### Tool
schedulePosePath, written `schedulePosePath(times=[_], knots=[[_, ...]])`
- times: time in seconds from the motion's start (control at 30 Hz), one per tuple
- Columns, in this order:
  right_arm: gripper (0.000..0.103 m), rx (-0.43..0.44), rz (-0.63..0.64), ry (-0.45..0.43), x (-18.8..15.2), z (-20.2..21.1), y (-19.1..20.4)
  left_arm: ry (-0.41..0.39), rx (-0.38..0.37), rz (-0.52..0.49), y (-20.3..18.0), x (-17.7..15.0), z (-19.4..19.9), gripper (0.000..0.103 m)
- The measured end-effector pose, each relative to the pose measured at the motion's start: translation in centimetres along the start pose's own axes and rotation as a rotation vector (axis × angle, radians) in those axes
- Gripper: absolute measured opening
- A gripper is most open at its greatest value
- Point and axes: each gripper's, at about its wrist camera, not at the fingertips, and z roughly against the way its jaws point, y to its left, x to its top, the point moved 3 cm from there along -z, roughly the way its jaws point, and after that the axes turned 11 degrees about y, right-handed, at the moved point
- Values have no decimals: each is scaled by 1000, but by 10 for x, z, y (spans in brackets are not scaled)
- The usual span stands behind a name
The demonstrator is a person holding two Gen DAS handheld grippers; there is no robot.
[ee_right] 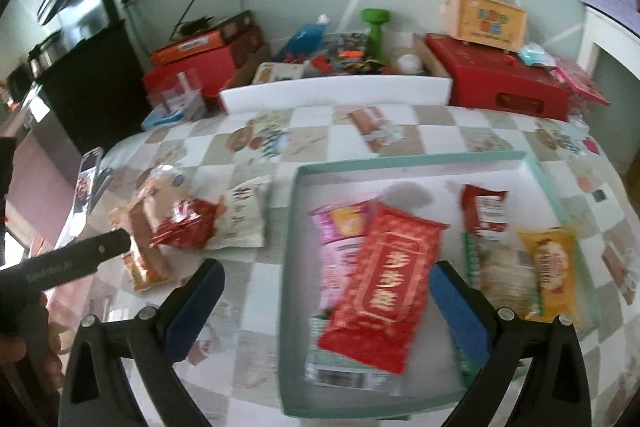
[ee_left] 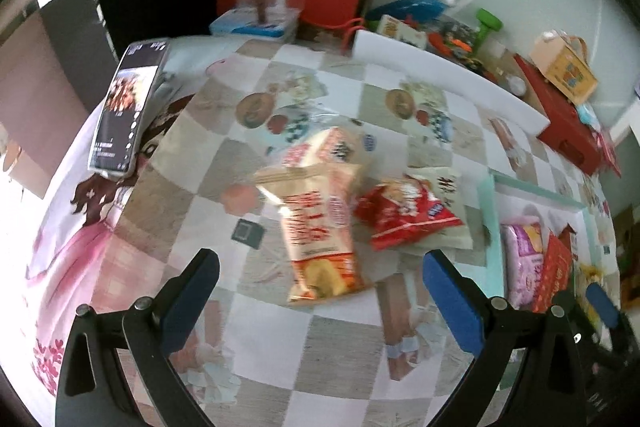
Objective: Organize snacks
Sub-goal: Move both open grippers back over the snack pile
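My left gripper (ee_left: 320, 295) is open just above the checked tablecloth, short of a pile of loose snacks. Nearest its fingers lies an orange-and-cream packet (ee_left: 320, 227). A red packet (ee_left: 404, 215) rests on a white one (ee_left: 444, 195), and a clear bag (ee_left: 336, 143) sits behind them. My right gripper (ee_right: 328, 307) hangs open over a teal-rimmed tray (ee_right: 400, 161). The tray holds a red packet with gold characters (ee_right: 384, 287), a pink packet (ee_right: 336, 247), a dark red and green packet (ee_right: 484, 211) and a yellow packet (ee_right: 552, 271).
A phone (ee_left: 124, 107) leans at the table's left edge. A white foam board (ee_left: 440, 75) crosses the back, with a red box (ee_right: 504, 83), a green dumbbell (ee_right: 374, 27) and clutter behind it. A small black square (ee_left: 246, 233) lies left of the pile.
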Motion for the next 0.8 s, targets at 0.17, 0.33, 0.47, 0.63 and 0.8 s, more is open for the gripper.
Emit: schedulePosePath(times=[0.17,0.33,0.47,0.63,0.8], knots=[[103,32,42,32,0,-15,26,36,-14,66,23,3,-11,101],[103,53,89,61,2,-30,51,62,-51,105,33,4,-20,101],[103,57,102,76,7,-39,63,95,-70,94,30,2,-31,101],[100,100,52,84,21,-46,61,104,-85,101,30,4,-38,101],[93,184,-6,106,36,-55,61,105,-100,95,28,6,-42,101]])
